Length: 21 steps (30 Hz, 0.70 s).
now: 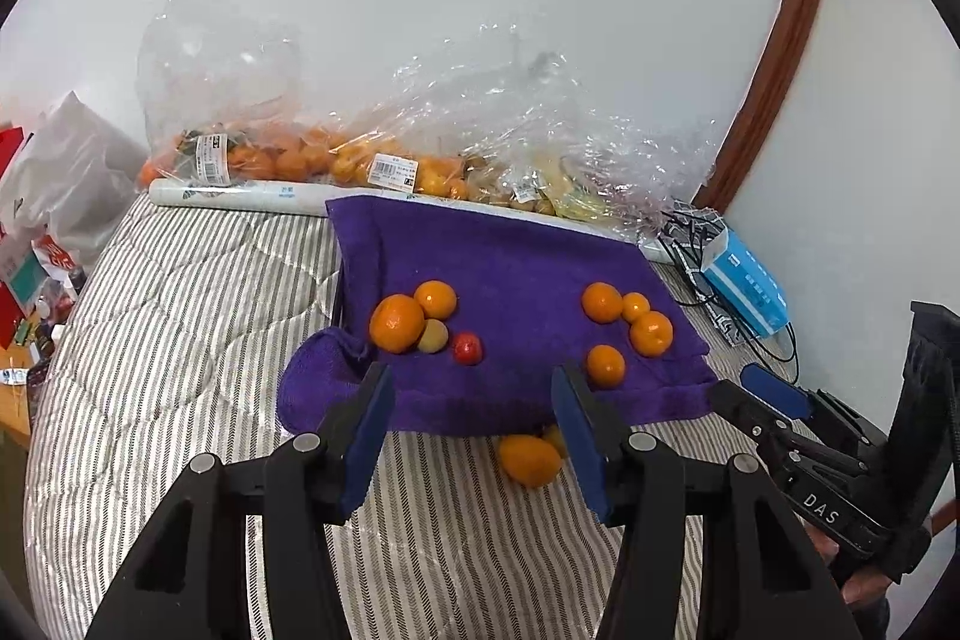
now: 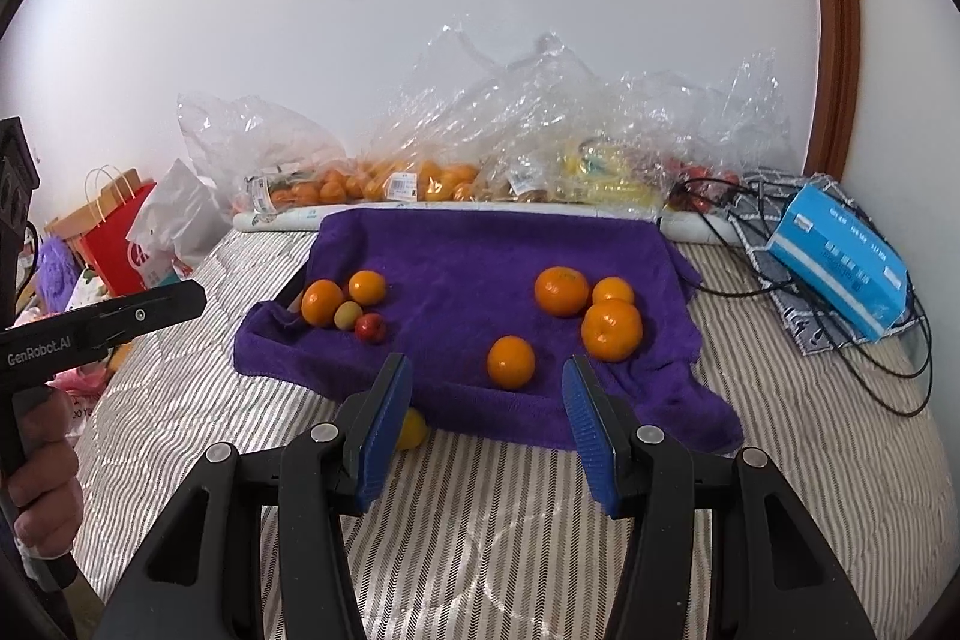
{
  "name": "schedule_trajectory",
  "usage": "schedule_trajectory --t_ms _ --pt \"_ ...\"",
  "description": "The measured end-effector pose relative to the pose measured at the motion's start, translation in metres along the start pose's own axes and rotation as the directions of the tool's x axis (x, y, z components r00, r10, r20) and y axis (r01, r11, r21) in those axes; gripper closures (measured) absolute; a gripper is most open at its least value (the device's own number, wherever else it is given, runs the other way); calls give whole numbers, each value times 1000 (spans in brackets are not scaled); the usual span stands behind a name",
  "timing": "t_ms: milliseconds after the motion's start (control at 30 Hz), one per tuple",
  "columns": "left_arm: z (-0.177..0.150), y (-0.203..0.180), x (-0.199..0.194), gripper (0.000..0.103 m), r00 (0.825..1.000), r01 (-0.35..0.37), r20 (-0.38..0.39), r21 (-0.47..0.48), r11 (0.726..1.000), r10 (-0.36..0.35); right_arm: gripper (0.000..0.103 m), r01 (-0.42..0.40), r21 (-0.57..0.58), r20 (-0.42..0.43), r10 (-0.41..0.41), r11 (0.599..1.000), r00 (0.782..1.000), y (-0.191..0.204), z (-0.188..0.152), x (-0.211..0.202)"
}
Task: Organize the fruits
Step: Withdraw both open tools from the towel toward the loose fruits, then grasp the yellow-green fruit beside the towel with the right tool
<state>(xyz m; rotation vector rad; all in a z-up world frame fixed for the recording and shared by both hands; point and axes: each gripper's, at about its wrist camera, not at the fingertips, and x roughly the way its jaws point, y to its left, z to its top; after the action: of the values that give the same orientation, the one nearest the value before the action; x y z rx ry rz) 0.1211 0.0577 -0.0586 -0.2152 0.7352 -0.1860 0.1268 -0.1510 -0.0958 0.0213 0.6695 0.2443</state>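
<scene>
Fruits: two clusters on the purple towel (image 2: 480, 256), oranges (image 2: 562, 290) on its right side, oranges with a small red fruit (image 2: 370, 327) on its left; one orange (image 1: 529, 459) lies on the striped bedcover (image 1: 180, 340) just off the towel's near edge.
Left gripper (image 1: 474, 430): tilted down toward the towel's near edge, jaws partly apart, nothing between them.
Right gripper (image 2: 489, 424): angled down likewise, jaws partly apart and empty, a lone orange (image 2: 510, 361) just ahead.
Hand (image 2: 42, 484): wrapped round the left gripper's handle.
</scene>
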Motion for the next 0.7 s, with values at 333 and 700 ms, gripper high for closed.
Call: schedule_trajectory --t_ms 333,700 --pt "-1 22 11 51 999 -22 -26 -28 999 21 53 -17 0 -48 17 1000 999 5 -9 24" --pt "-7 53 28 51 997 -32 -69 -79 996 26 71 -95 -45 -158 86 994 984 37 -28 65"
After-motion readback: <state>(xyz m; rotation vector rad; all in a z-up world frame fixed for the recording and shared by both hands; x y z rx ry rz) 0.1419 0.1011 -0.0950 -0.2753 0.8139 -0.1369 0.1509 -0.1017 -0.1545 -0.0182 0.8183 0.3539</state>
